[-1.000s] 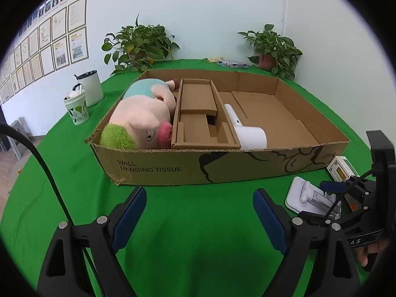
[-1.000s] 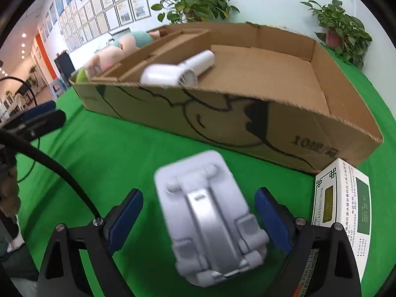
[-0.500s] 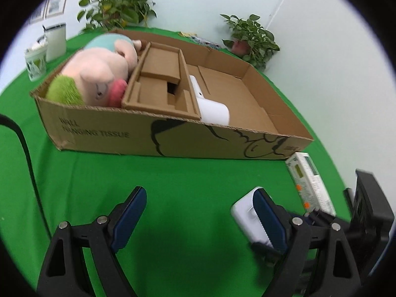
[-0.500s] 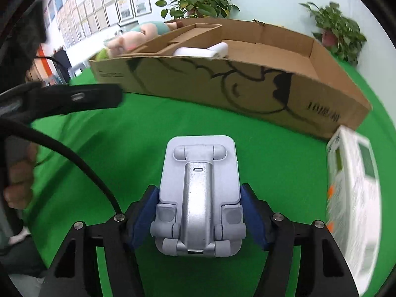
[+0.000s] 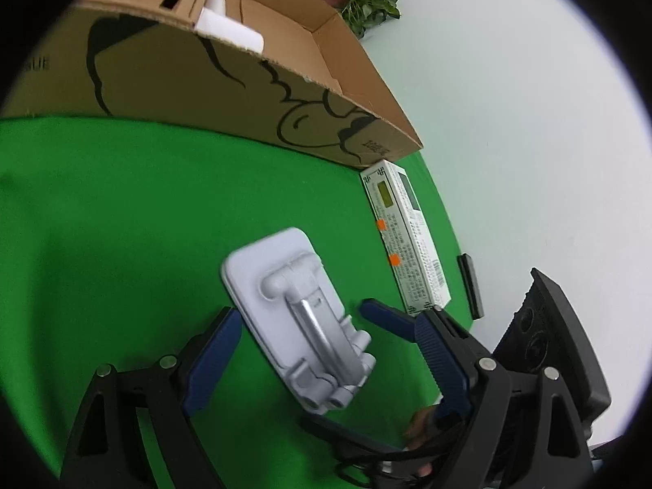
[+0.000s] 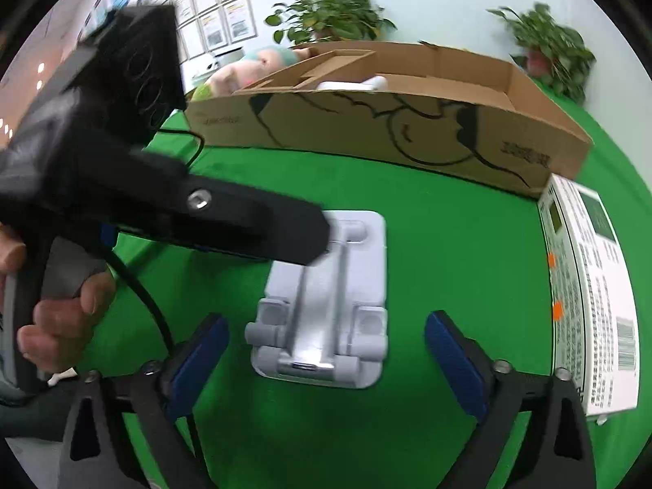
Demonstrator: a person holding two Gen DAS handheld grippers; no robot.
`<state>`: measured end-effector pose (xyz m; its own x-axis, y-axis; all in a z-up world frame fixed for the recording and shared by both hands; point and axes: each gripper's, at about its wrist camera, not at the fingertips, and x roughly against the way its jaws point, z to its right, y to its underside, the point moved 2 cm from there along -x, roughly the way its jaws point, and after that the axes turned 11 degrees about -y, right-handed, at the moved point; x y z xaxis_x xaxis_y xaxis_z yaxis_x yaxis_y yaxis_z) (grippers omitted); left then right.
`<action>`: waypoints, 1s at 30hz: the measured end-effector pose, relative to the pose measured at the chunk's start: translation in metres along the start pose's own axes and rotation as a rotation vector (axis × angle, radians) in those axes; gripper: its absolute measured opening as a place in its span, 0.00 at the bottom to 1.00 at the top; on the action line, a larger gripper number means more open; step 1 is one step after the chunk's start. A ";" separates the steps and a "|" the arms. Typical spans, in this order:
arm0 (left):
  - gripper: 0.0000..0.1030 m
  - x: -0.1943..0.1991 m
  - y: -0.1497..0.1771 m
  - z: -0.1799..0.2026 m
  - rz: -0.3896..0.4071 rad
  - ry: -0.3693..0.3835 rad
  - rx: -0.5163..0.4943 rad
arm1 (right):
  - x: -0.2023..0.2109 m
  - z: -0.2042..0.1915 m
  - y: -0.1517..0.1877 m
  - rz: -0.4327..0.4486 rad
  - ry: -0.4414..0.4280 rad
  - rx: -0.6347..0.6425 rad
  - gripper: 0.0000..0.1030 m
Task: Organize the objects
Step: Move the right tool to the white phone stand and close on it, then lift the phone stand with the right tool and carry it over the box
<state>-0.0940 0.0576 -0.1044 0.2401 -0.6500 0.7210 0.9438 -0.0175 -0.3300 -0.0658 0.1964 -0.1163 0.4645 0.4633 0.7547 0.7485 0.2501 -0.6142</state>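
The left gripper (image 5: 326,338) has its jaws spread around the phone stand (image 5: 297,330), one blue pad touching its edge, the other clear. The right gripper (image 6: 326,350) is wide apart, with the stand (image 6: 326,301) lying flat on the green cloth (image 6: 448,236) between and just ahead of its pads, untouched by them. The stand's long axis runs away from the right camera, hinge knuckles nearest, flat plate toward the cardboard box (image 6: 387,130). A white carton (image 6: 587,285) lies to the right.

Potted plants (image 6: 334,14) and framed papers (image 6: 212,20) along the wall
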 end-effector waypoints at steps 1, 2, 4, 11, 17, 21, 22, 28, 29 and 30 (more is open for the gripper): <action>0.84 -0.001 0.001 0.000 -0.003 0.011 0.010 | -0.002 -0.002 0.000 -0.005 0.017 0.010 0.77; 0.84 -0.001 0.002 0.000 -0.004 0.021 0.022 | -0.003 -0.004 0.002 -0.013 0.026 0.016 0.75; 0.84 -0.001 0.003 0.000 -0.001 0.023 0.026 | -0.005 -0.006 0.003 -0.025 0.037 0.017 0.71; 0.83 -0.002 0.005 0.002 0.013 0.012 0.036 | -0.006 -0.010 0.002 -0.022 0.067 0.001 0.65; 0.69 -0.004 0.007 -0.001 0.010 0.013 0.069 | 0.004 0.000 0.002 0.011 -0.017 -0.113 0.65; 0.33 -0.009 0.009 -0.006 -0.011 -0.014 0.091 | 0.007 0.002 0.002 0.021 -0.031 -0.131 0.64; 0.34 -0.010 0.009 -0.007 -0.012 -0.015 0.093 | 0.008 0.003 0.002 0.023 -0.039 -0.136 0.64; 0.33 -0.005 0.010 0.001 0.008 -0.039 0.065 | 0.014 0.002 0.003 0.050 -0.048 -0.146 0.64; 0.33 -0.001 0.009 0.004 0.020 -0.042 0.055 | 0.016 0.000 0.005 0.059 -0.044 -0.141 0.63; 0.32 0.001 0.009 0.007 0.028 -0.044 0.046 | 0.018 -0.003 0.005 0.068 -0.042 -0.137 0.63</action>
<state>-0.0841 0.0615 -0.1021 0.2756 -0.6157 0.7382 0.9458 0.0363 -0.3229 -0.0520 0.2034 -0.1048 0.4982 0.5112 0.7003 0.7748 0.1000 -0.6242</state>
